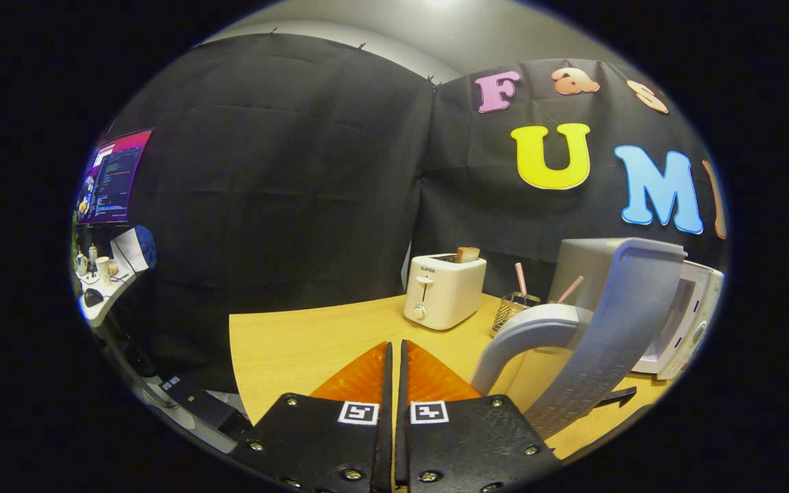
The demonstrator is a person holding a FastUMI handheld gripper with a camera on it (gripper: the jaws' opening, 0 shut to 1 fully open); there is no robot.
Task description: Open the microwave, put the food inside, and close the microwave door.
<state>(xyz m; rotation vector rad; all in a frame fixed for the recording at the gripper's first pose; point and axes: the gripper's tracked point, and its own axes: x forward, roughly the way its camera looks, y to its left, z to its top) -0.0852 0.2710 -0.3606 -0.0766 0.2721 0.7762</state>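
- While the gripper (395,356) sits low in the frame with its two fingers pressed together, nothing between them, the microwave (682,308) stands to the lower right, beyond and to the right of the fingertips.
- Its door (624,329) is swung out toward the camera, seen nearly edge-on; the long axis runs from upper right down to lower centre-right, and a curved handle (524,332) arches off it toward the fingers.
- That handle lies just right of the fingertips and looks nearer than any other part of the oven, so I judge the opening step largely done.
- What counts as the food is hard to fix: a slice of toast (468,254) stands upright in a white toaster (444,291) ahead of the fingers, slightly right of centre, well apart from the microwave's cavity, which the door hides.
- A wire holder (512,311) with striped sticks sits between toaster and microwave, close to the door's far edge.
- To fetch the toast, the closed fingers would first need to part, then travel forward past the handle without catching it.
- All of this rests on a pale wooden table (298,349), its bare left part ending at a straight edge.
- Black cloth walls the booth behind; at the left of the frame a lit monitor (114,177) hangs above a cluttered desk (103,287).
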